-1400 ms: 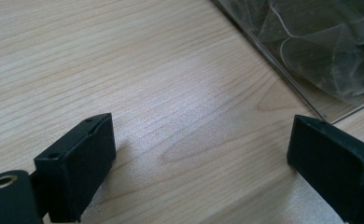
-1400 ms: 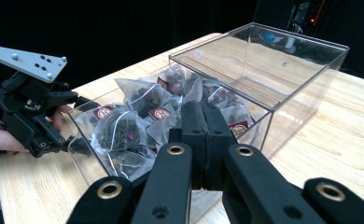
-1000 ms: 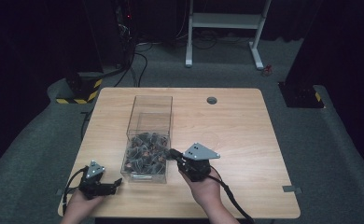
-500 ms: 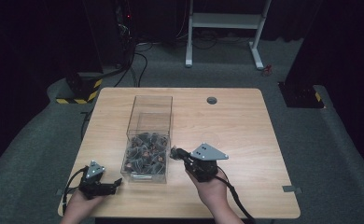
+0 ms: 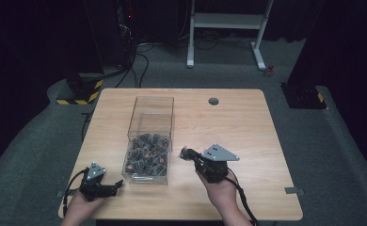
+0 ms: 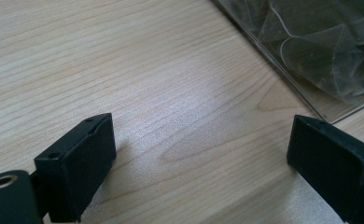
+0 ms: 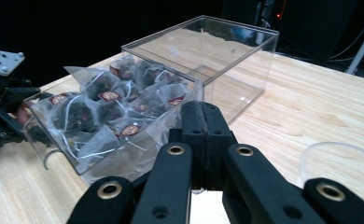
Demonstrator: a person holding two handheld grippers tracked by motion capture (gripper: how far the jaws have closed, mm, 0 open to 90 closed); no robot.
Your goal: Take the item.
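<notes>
- Right gripper [image 5: 185, 153] sits just right of centre in the high view, beside the box [image 5: 149, 141], pointing left toward the box's lower right wall.
- In the right gripper view its jaws are pressed flat together at centre frame, with a clear sachet [image 7: 138, 140] lying right under and in front of them; whether a corner of it is pinched I cannot tell.
- The box is clear plastic, long, standing left of centre on the worktop [image 5: 247, 122]; its near half is heaped with tea sachets [image 5: 146, 153], its far half looks bare.
- In the right gripper view the sachets [image 7: 101, 112] fill the left middle of the frame, dark tea inside, small round labels showing.
- Left gripper [image 5: 117, 185] rests at lower left in the high view, below the box's near left corner, close to it and apart from it.
- In the left gripper view its jaws stand wide apart over bare wood, nothing between them; the box corner [image 6: 311, 56] shows at upper right.
- A curved clear rim [image 7: 339, 154] peeks in at lower right of the right gripper view; what it is I can't make out.
</notes>
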